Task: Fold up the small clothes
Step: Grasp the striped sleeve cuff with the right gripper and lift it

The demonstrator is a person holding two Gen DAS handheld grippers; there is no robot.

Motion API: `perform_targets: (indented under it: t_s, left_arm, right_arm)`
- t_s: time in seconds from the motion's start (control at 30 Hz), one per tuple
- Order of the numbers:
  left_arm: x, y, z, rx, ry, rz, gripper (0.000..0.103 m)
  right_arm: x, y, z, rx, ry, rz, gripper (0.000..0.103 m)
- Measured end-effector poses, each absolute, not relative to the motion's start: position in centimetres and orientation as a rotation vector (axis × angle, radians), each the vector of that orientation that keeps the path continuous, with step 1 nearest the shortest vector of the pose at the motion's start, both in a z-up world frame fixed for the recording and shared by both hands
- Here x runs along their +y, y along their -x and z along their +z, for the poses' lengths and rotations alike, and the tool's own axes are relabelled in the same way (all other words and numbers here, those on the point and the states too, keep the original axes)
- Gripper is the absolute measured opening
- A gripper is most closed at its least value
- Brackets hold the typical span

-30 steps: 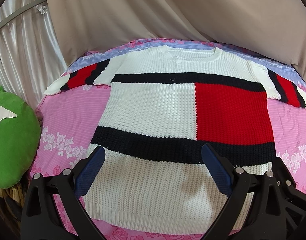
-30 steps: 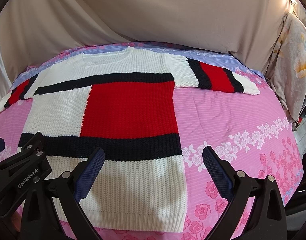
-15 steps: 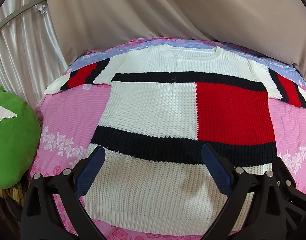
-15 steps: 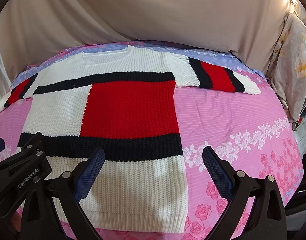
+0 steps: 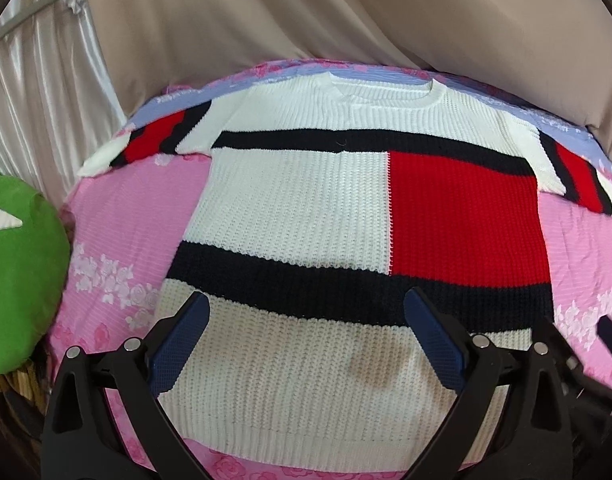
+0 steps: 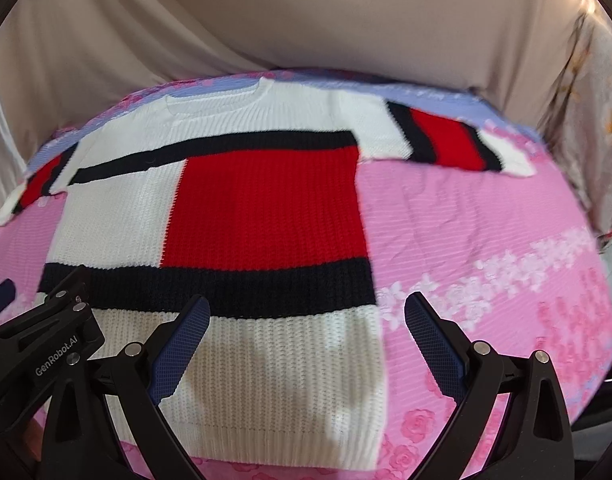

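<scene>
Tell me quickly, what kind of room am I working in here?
Probably a bedroom: the sweater lies flat on a pink floral bedsheet, with a green cushion beside it and draped curtains behind.

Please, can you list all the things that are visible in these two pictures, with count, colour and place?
sweater: one; white, red and navy blocks; spread flat on the bed, neck away from the cameras.
bedsheet: one; pink with flowers, lilac band at the far edge; under the sweater.
cushion: one; green with a white star; left of the bed.
drape: one; beige; behind the bed.
left gripper: one; black, blue pads; open above the hem.
right gripper: one; black, blue pads; open above the hem's right corner.
</scene>
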State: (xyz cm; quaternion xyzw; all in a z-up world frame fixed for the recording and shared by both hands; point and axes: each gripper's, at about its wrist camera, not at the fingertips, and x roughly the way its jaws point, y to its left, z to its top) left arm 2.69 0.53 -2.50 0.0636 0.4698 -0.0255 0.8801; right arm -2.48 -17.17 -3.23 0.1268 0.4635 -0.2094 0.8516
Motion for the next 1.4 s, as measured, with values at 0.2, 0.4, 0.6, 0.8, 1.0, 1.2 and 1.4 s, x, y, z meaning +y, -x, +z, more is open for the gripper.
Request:
perform_targets:
  t_s: [0.2,0.4,0.6,0.8,1.0,1.2,1.4]
  left_arm:
    - [1.0,-5.1,-3.2,1.042,-0.066,-0.059,0.098]
    - [0.8,-6.9,-3.8,1.024,-0.042,-0.036,0.098]
    - [-0.5,-8.3,-4.1,1.023,-0.033,-0.078,0.097]
    - [-0.7,-9.7,-4.5,1.047,-0.012,-0.078,0.097]
    - [0.9,-11.1,-4.1,1.023,0.027,-0.064,0.097]
    - [3.4,-13.3,-2.8,0.977,0.120,-0.049,0.097]
    - [6.2,-16.6,-2.7,0.992,0.289,-0.070,0.098]
  right_arm:
    - [-29.4,3.1,-4.5,0.905,-0.589,-0.529,0.096]
    - [-48.7,2.8,-6.2,0.765,-0.875,-0.723,0.084]
    - [-59.2,0.7,-8.2,0.733,-0.901,-0.842,0.075]
    - [-62.3,0.4,-9.6,0.641,-1.046,-0.833,0.034]
    - [-58.1,-4.8,-1.7,0.492,-0.914,-0.568,0.006]
    - [-38.9,-15.4,6.6,0.529,-0.645,0.000,0.006]
    - [-20.1,-22.2,0.0,0.800,-0.426,0.221,0.012]
